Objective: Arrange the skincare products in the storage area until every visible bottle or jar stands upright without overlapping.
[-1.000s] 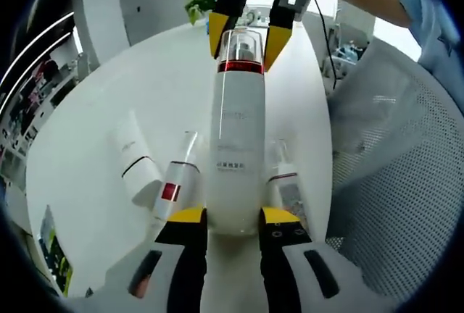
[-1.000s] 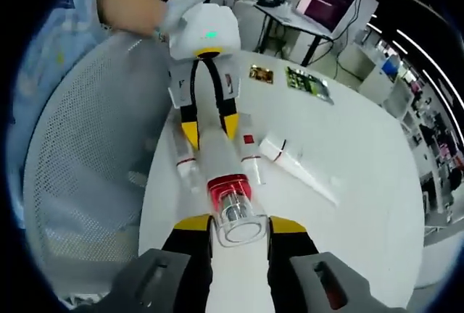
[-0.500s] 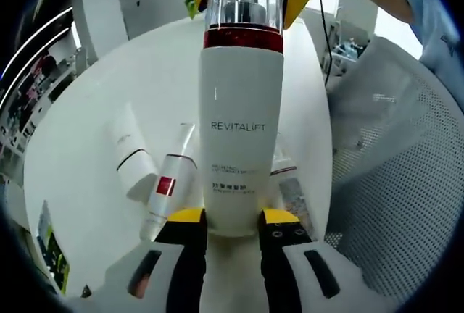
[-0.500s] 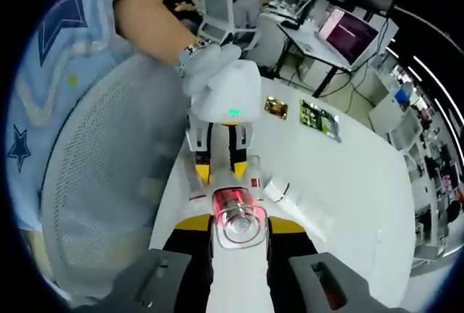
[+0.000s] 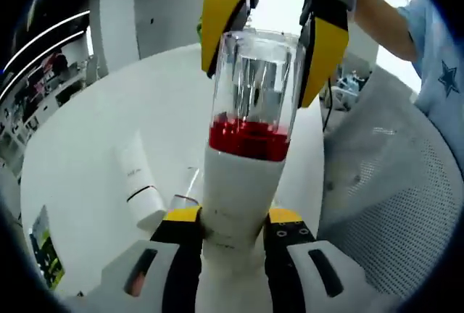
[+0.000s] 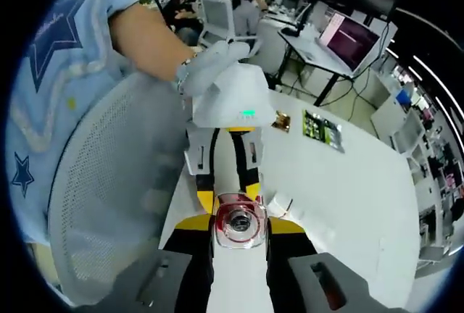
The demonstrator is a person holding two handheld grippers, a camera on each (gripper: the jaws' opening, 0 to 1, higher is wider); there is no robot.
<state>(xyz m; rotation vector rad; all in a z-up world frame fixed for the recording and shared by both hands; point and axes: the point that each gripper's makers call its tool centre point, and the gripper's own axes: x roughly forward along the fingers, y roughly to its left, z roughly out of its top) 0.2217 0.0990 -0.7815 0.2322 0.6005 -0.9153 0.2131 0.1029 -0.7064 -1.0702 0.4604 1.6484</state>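
Observation:
A tall white bottle (image 5: 243,175) with a red band and a clear cap is held off the table by both grippers. My left gripper (image 5: 232,217) is shut on its lower body. My right gripper (image 5: 264,45) comes in from above with its yellow jaws pressed on either side of the clear cap. The right gripper view looks straight down on that cap (image 6: 238,220), with my right gripper (image 6: 238,227) shut around it and the left gripper (image 6: 228,198) beyond, held by a gloved hand. White tubes (image 5: 138,182) (image 5: 185,198) lie flat on the table beside the bottle.
The round white table (image 5: 109,117) runs out to the left. A white mesh chair (image 5: 391,204) (image 6: 109,182) stands against its edge. Another tube (image 6: 284,204) lies near the bottle. Two flat cards (image 6: 322,128) rest farther out on the table.
The bottle has tipped up, so its cap is now much closer to the left camera, and the right view looks straight down on it. Both grippers keep their hold.

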